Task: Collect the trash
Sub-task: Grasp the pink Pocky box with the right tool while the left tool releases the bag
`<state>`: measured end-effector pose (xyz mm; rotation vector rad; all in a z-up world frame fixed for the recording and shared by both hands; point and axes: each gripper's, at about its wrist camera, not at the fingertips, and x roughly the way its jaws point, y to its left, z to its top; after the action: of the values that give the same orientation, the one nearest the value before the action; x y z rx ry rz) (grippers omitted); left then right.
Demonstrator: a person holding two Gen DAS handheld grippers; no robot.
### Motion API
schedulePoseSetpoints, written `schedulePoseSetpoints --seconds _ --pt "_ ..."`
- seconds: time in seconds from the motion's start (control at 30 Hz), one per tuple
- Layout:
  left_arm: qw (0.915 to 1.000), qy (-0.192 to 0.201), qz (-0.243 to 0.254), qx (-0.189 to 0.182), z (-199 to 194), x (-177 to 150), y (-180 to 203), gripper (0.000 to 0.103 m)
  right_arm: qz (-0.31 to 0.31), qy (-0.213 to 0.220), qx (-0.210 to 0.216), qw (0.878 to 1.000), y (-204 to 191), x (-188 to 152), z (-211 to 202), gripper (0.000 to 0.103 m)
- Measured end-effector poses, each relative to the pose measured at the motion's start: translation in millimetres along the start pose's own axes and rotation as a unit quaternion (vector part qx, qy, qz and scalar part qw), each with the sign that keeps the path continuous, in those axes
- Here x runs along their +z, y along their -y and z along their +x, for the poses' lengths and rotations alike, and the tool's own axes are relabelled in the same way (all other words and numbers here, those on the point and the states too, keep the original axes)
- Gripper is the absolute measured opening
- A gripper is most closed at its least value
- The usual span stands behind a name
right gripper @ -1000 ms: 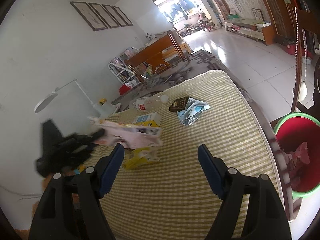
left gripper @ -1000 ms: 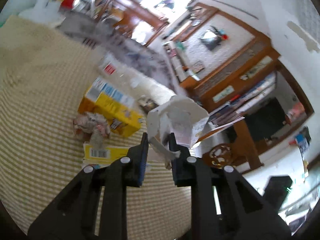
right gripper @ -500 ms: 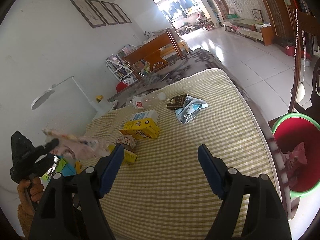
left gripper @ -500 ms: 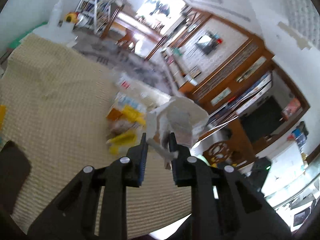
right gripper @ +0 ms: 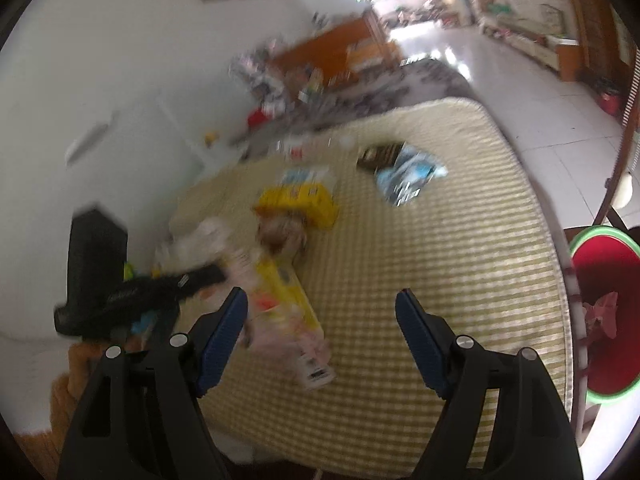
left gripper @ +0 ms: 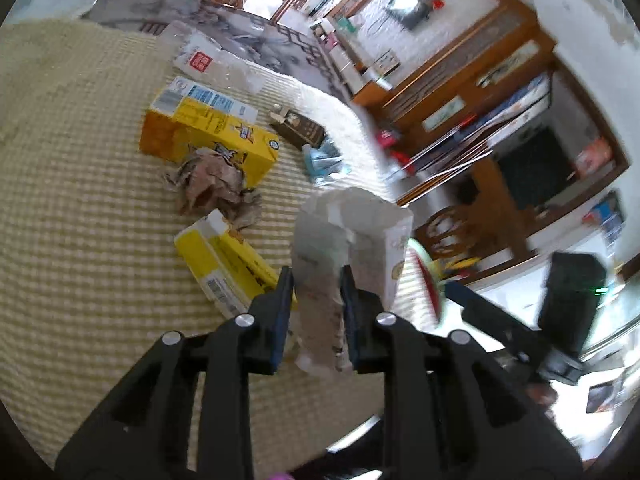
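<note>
Gripping a crumpled white paper carton (left gripper: pixel 352 236), the left gripper (left gripper: pixel 316 284) has its two fingers closed against the carton's lower part, holding it above the near edge of the checked mattress (left gripper: pixel 80 240). On the mattress lie a flat yellow box (left gripper: pixel 228 268) near that edge, a wad of brown crumpled paper (left gripper: pixel 212 184) just beyond it, and a larger yellow carton (left gripper: pixel 204 128) touching the wad. Farther toward the far edge sit a clear plastic bottle (left gripper: pixel 208 64), a dark brown packet (left gripper: pixel 298 130) and a bluish wrapper (left gripper: pixel 324 160). The right gripper (right gripper: pixel 322 316) hangs with its jaws spread wide and nothing between them, over the mattress. A red bin with a green rim (right gripper: pixel 608 316) stands beside the mattress's right edge, some pink scrap inside.
</note>
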<state>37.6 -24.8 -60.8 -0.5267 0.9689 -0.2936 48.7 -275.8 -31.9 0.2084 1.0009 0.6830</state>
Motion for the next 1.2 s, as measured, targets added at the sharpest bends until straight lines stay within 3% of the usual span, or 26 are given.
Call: schedulePoseSetpoints --seconds 0.03,0.07,0.1,0.23,0.3,0.47,0.6,0.67,0.73,0.77,0.9,1.03,1.1,1.2 --pt "0.9999 0.001 0.004 0.012 5 1 2 0.04 -0.01 -0.013 -0.004 1.0 -3 -1 5 0.074" --pt "0.9998 0.005 0.005 0.017 7 1 2 0.058 -0.018 -0.025 -0.007 0.999 -6 -2 10 0.074" --pt "0.9998 0.009 0.003 0.019 8 1 1 0.069 -0.024 -0.04 -0.008 0.999 -8 -2 16 0.074" --pt "0.9983 0.031 -0.015 0.048 9 -7 -14 0.074 -0.05 -0.106 -0.001 0.993 -13 0 43 0.074" --pt "0.9963 0.047 -0.045 0.057 4 -15 -30 0.075 -0.061 -0.119 -0.006 0.991 -15 4 55 0.074" --pt "0.9891 0.052 -0.124 0.059 -2 -30 -67 0.076 -0.024 -0.171 0.016 0.985 -4 12 105 0.074" --pt "0.9886 0.054 -0.125 0.064 -4 -32 -73 0.077 -0.049 -0.164 0.039 0.985 -15 10 102 0.074" --pt "0.9887 0.052 -0.124 0.067 -1 -33 -74 0.077 -0.064 -0.176 0.026 0.982 -20 8 106 0.074" --pt "0.9882 0.048 -0.13 0.066 4 -33 -74 0.077 -0.073 -0.199 0.004 0.977 -21 4 115 0.068" --pt "0.9878 0.048 -0.133 0.067 5 -33 -74 0.077 -0.071 -0.205 0.0 0.976 -21 4 118 0.056" --pt "0.987 0.052 -0.134 0.071 5 -34 -70 0.077 -0.019 -0.166 0.064 0.984 -7 13 99 0.046" --pt "0.9849 0.053 -0.148 0.073 9 -38 -68 0.077 0.078 -0.067 0.128 0.986 29 25 62 0.045" --pt "0.9849 0.045 -0.152 0.069 16 -39 -65 0.077 0.122 -0.03 0.129 0.984 47 27 49 0.045" --pt "0.9847 0.031 -0.152 0.079 34 -38 -57 0.077 0.171 -0.007 0.123 0.978 68 25 42 0.046"
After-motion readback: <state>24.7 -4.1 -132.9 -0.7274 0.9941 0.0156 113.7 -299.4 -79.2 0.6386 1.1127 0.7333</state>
